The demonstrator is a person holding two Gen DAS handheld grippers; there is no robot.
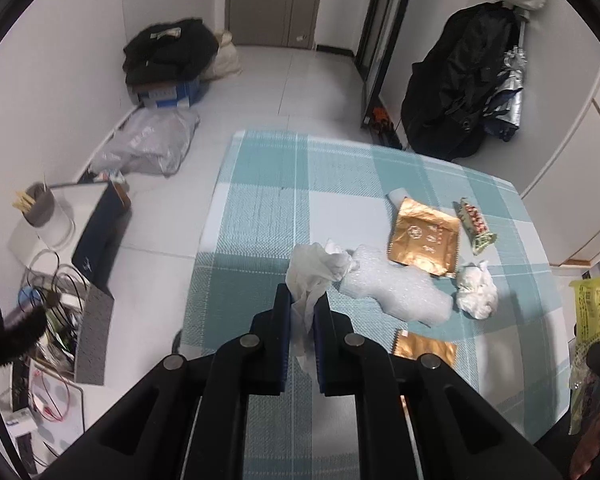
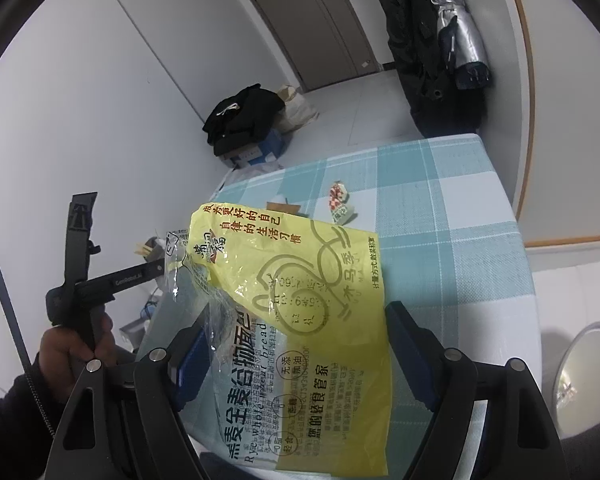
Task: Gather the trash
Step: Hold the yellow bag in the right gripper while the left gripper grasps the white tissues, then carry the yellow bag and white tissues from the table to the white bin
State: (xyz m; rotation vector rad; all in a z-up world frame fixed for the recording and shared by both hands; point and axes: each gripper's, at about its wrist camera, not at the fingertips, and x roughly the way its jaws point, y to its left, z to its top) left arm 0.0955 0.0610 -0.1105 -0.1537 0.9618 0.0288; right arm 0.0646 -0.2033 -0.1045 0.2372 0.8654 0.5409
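A: The left tongs (image 1: 303, 304) are pinched on a crumpled white tissue (image 1: 316, 270), lifted just off the near-left part of the checked desk (image 1: 260, 184). What now?

B: Carry it right, to the yellow bread bag (image 2: 300, 320). The right tongs (image 2: 296, 332) stand wide around it; whether they actually grip it I cannot tell.

A: How do I do it well?

B: Keep the pinch firm, since tissue probably slips. Lift clear of the bubble wrap (image 1: 392, 296) beside it, and release only over the bag's mouth.

A: What's left?

B: The gold wrappers (image 1: 424, 240), a snack packet (image 1: 475, 222) and another tissue wad (image 1: 476, 290).
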